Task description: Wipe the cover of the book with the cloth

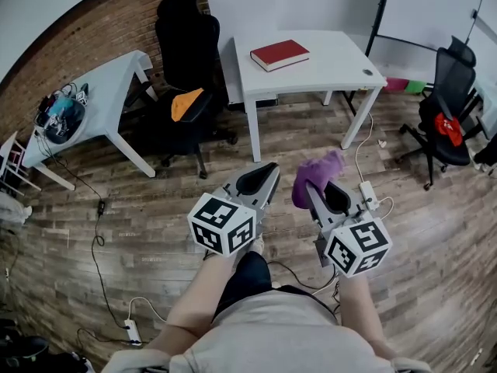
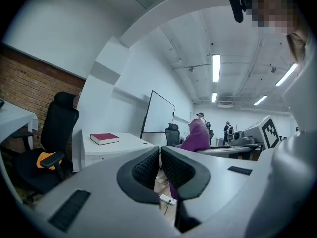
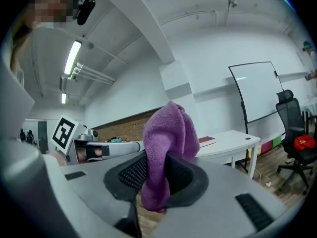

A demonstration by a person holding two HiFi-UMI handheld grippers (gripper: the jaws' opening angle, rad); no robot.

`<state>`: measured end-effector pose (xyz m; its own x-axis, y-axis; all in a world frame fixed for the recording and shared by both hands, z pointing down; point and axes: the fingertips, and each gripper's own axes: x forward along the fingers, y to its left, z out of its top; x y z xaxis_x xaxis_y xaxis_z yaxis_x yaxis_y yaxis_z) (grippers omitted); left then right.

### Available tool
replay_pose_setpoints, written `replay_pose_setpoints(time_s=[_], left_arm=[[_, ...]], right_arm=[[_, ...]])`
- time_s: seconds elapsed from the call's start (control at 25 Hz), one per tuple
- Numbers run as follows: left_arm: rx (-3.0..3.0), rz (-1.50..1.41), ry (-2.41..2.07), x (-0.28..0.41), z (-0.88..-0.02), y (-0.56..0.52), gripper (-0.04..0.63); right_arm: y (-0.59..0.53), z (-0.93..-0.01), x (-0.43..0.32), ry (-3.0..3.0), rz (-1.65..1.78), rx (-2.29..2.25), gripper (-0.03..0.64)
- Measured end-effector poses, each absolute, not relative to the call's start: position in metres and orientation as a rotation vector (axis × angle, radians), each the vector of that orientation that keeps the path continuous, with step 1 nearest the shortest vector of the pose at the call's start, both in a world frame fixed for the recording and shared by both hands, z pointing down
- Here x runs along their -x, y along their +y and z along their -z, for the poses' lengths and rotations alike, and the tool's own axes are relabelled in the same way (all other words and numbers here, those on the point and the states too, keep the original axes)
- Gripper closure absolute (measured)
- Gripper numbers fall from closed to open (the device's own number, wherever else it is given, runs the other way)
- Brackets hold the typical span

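Nearest, the left tongs (image 1: 260,179) sit nearly closed and empty, free to steady things later. The right tongs (image 1: 318,194) pinch the purple cloth (image 1: 315,172), bunched ready for wiping. The red book (image 1: 279,54) lies far off at twelve o'clock on the white worktop (image 1: 334,67).

No words, numbers or brand names can be read in any view. Only black-and-white square patterns are shown on the left cube (image 1: 223,224) and the right cube (image 1: 357,245), and no letters or digits are formed by them. No title can be made out on the red cover of the book (image 1: 279,54). No legible print is seen on the cloth (image 1: 314,176) or the whiteboard (image 1: 431,10).
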<state>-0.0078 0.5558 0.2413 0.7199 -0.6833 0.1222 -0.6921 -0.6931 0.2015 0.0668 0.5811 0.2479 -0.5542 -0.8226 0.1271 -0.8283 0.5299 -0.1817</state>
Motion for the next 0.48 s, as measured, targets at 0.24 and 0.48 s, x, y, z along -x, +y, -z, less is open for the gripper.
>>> replay_pose_setpoints(time_s=[0.24,0.48], left_arm=[[-2.702,-0.052,-1.034,0.006,-0.246,0.487,0.566],[-2.686,-0.053,-0.992,0.018,-0.25,0.41,0.566]], right_arm=[[0.515,-0.251,-0.066,-2.681,-0.323,-1.509,0.517],[0.438,-0.246,-0.05,-2.684,-0.349,-1.509,0.517]])
